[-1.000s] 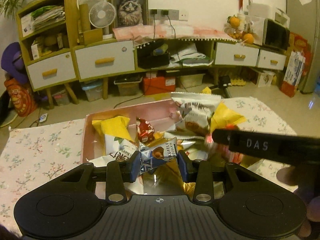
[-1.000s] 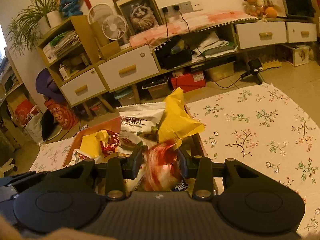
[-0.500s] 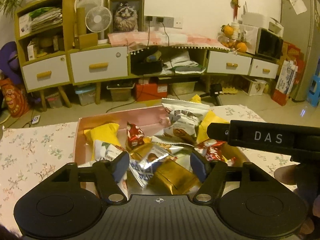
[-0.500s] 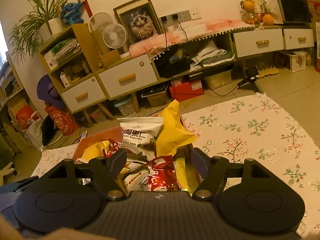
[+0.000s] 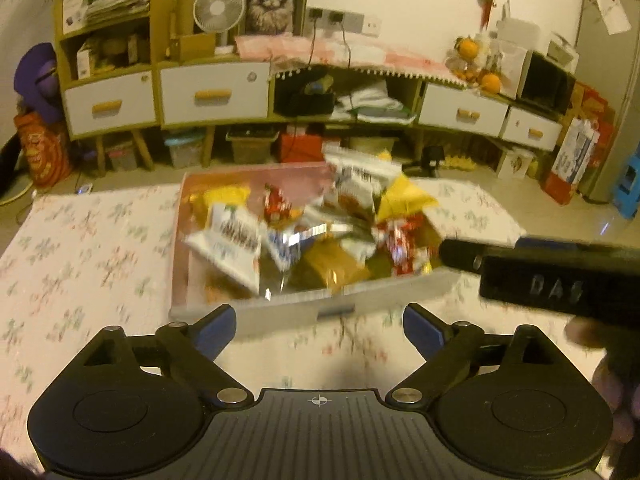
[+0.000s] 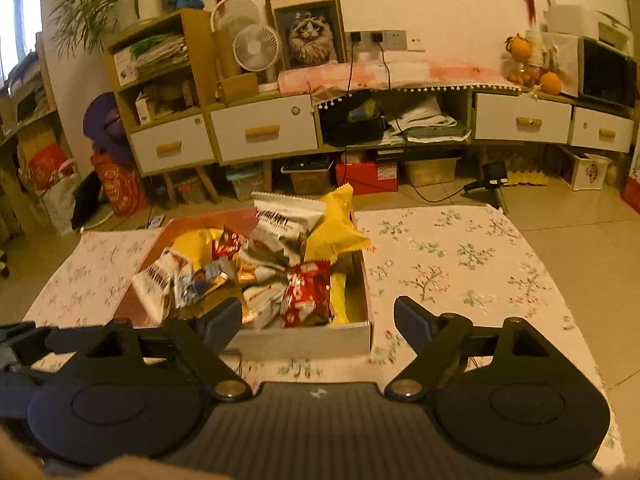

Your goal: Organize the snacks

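A shallow box [image 5: 344, 309] [image 6: 308, 342] with a pink inside sits on the flowered cloth, full of several snack packets: yellow bags [image 6: 334, 228], a white nut bag [image 6: 280, 222], a red packet [image 6: 306, 294] [image 5: 404, 240], a blue-silver chocolate packet [image 5: 282, 246] [image 6: 196, 284]. My left gripper [image 5: 319, 330] is open and empty, just in front of the box's near wall. My right gripper [image 6: 318, 318] is open and empty, above the box's near right corner; its body shows in the left wrist view [image 5: 552, 282].
The flowered cloth [image 6: 460, 264] [image 5: 80, 248] spreads on both sides of the box. Behind stand a low cabinet with white drawers [image 6: 264, 132], a shelf with fans [image 6: 254, 48], storage bins [image 6: 366, 174] on the floor, and a small tripod [image 6: 494, 174].
Both grippers opened and let go of their packets: the left dropped the chocolate packet, the right the red packet, into the box. Both then pulled back toward me, clear of the box.
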Demonstrator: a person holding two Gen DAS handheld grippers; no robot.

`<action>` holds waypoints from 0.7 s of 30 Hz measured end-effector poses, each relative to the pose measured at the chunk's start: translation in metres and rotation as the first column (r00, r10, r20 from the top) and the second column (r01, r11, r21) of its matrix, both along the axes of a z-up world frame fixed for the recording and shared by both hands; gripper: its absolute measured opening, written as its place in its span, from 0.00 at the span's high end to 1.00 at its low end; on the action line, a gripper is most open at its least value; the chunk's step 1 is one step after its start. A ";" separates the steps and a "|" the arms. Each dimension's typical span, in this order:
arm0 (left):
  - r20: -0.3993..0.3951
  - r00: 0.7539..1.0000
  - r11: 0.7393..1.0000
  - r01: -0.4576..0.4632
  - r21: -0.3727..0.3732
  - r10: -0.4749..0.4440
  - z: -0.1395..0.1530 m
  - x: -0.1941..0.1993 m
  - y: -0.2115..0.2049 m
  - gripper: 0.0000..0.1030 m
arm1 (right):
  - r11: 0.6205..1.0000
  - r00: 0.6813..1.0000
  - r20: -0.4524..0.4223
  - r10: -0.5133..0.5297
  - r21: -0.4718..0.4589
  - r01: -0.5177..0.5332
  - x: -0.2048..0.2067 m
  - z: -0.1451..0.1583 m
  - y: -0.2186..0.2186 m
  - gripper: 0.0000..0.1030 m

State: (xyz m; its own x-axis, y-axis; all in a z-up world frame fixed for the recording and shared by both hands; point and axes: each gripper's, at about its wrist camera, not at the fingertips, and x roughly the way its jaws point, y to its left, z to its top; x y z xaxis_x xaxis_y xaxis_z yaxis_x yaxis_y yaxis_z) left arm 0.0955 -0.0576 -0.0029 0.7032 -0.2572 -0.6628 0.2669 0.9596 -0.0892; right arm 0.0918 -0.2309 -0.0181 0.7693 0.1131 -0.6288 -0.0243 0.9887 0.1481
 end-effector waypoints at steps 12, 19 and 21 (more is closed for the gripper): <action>-0.048 0.996 0.994 -0.077 0.074 0.081 0.009 -0.052 0.016 0.02 | 0.999 0.997 -0.069 0.016 -0.041 -0.019 -0.035 0.014 0.006 0.05; -0.116 0.983 0.987 -0.136 0.080 0.145 0.010 -0.067 0.031 0.02 | 0.991 0.994 -0.105 0.036 -0.121 -0.049 -0.055 0.014 0.024 0.00; -0.122 0.980 0.986 -0.146 0.083 0.156 0.012 -0.071 0.032 0.01 | 0.992 0.993 -0.110 0.039 -0.119 -0.052 -0.058 0.016 0.026 0.00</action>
State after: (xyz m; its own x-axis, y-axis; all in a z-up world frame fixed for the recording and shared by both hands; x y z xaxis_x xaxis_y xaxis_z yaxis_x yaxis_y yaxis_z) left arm 0.0246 -0.0259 0.0088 0.6387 -0.1021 -0.7627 0.1094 0.9931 -0.0414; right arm 0.0343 -0.2051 -0.0021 0.6928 0.0644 -0.7183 -0.0603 0.9977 0.0313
